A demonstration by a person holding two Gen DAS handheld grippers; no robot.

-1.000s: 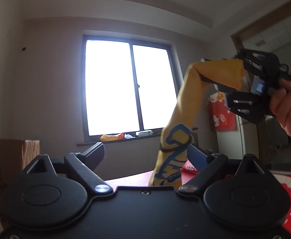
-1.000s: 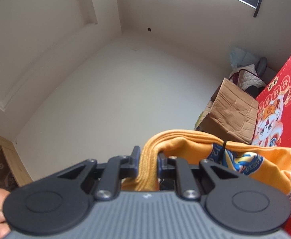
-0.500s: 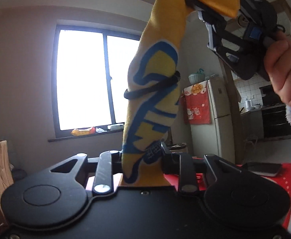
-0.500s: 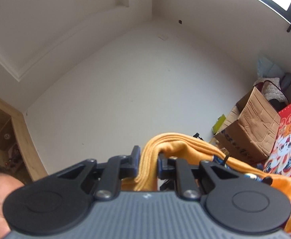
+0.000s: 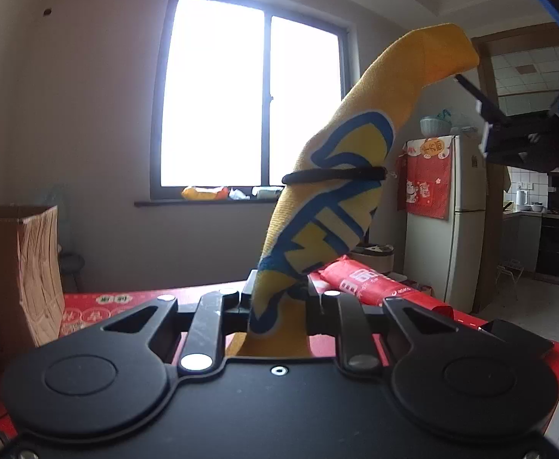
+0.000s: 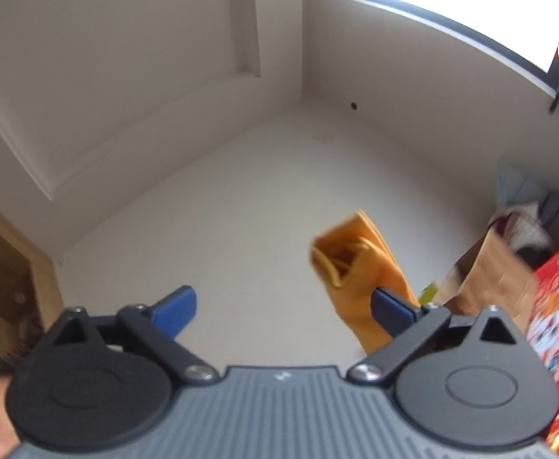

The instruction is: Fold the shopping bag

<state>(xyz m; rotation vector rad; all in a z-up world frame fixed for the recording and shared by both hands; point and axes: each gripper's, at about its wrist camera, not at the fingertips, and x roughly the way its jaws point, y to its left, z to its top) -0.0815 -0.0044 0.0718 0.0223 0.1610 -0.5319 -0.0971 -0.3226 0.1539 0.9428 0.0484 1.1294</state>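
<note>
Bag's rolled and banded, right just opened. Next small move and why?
Probably lower the left gripper and set the yellow bag on the red table. The black band rings the roll, the left grips its bottom end, and the right gripper is opening, clear of it.

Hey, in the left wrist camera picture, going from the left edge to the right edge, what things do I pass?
Cardboard box → window → rolled yellow shopping bag clamped in the left gripper → fridge → right gripper, jaws opening, free of the bag.
</note>
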